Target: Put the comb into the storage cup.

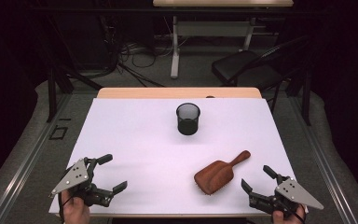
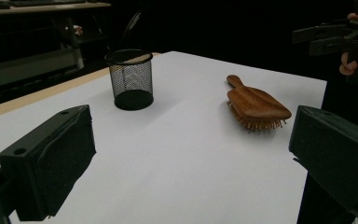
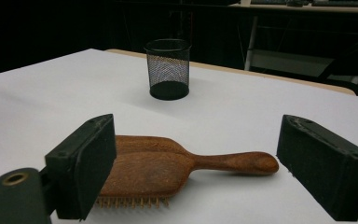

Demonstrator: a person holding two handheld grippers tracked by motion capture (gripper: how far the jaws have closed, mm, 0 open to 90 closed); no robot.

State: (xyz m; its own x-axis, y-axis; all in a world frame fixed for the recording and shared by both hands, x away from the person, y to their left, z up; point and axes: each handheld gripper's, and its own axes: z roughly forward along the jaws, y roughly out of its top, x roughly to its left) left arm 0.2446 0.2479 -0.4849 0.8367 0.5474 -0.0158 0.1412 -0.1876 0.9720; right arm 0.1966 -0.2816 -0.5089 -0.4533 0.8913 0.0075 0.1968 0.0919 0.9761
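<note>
Lying bristles down on the white table, the wooden hairbrush sits toward the near right part of the surface, its handle pointing away and to the right in the high view. The right gripper is held just beside it at the near right corner, jaws spread wide and empty; in the right gripper view the hairbrush lies across the gap between the two black jaws, a little beyond them, its paddle end behind the left jaw and the tip of its handle close to the right jaw, neither pad touching it. The left gripper hovers over the near left corner of the table, well apart from the hairbrush, its jaws likewise wide open with nothing between them; the left gripper view looks across bare white surface toward the hairbrush, with the short bristles visible under its rim, and the person's other hand shows at the upper right edge. A black mesh cup stands upright near the far middle of the table, apart from both grippers and from the hairbrush. Beyond the table are a dark floor with cables and a black chair.
</note>
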